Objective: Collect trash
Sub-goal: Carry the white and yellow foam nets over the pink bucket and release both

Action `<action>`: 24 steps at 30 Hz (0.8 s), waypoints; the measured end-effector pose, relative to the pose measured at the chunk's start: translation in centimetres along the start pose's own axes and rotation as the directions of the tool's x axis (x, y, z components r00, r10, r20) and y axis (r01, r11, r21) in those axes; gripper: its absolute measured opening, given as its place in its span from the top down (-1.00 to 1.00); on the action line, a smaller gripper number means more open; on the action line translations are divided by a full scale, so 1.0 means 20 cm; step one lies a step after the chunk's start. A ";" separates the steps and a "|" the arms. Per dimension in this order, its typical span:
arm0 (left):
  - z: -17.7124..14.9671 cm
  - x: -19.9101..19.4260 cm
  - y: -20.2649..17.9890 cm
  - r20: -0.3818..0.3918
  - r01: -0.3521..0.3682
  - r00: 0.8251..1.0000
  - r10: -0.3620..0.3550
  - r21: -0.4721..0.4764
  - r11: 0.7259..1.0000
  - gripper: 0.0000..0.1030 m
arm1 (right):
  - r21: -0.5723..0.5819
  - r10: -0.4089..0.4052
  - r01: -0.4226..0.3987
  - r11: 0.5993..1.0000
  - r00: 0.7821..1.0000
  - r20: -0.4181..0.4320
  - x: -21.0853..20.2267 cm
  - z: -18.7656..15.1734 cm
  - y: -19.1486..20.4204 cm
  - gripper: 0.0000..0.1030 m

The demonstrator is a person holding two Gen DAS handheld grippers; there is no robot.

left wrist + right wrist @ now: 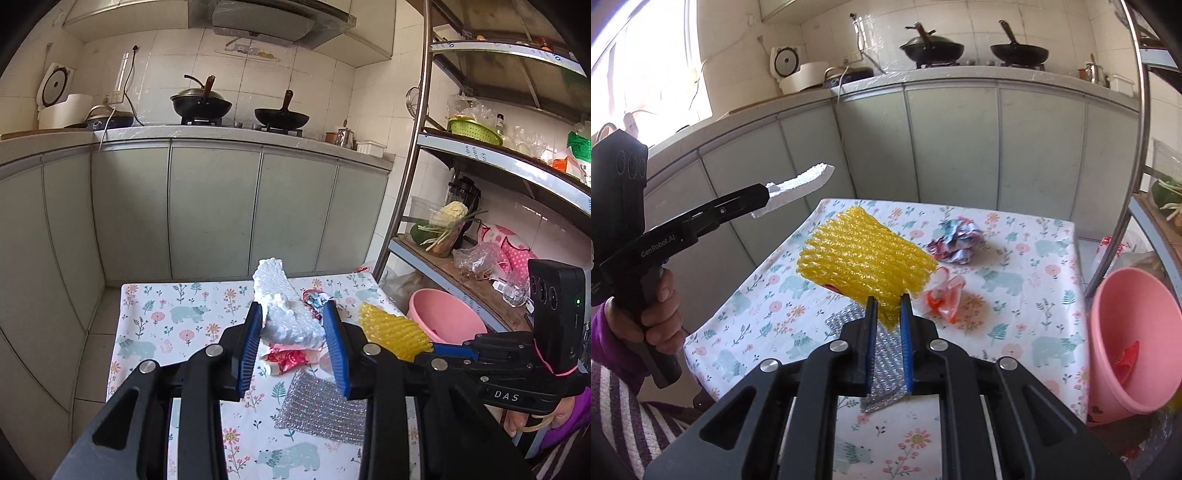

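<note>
Left gripper (pixel 293 334) clamps white foam (pixel 284 306); right gripper (pixel 888 308) clamps yellow net (pixel 864 254), both above the floral table (pixel 1015 314) beside a pink basin (pixel 1137 339).

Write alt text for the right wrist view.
The right gripper is shut on a yellow foam net held above a floral tablecloth. To its left, the left gripper holds a white foam sleeve; a pink basin sits at right.

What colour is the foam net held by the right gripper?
Yellow; the foam net shows best in the right wrist view.
</note>
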State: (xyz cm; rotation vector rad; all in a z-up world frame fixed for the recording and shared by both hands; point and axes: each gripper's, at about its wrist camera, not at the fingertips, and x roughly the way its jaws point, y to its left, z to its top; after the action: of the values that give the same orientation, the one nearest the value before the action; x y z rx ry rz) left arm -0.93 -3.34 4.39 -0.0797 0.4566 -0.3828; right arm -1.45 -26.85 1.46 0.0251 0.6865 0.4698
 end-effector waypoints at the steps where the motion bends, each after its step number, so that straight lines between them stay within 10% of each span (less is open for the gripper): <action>1: 0.01 0.01 -0.02 0.003 0.009 1.000 -0.009 0.006 1.000 0.35 | 0.006 -0.009 0.009 1.000 1.000 0.008 -0.02 0.00 -0.02 0.76; 24: 0.22 0.44 -0.76 -0.022 0.288 0.957 -0.288 0.149 0.946 0.35 | 0.270 -0.330 0.295 0.917 0.939 0.097 -0.40 -0.11 -0.66 0.76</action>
State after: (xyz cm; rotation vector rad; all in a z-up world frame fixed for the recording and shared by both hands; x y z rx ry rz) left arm 3.13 -20.85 7.04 0.0012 0.4154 -0.7045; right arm -2.80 -42.43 2.31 0.1842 0.5939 0.0677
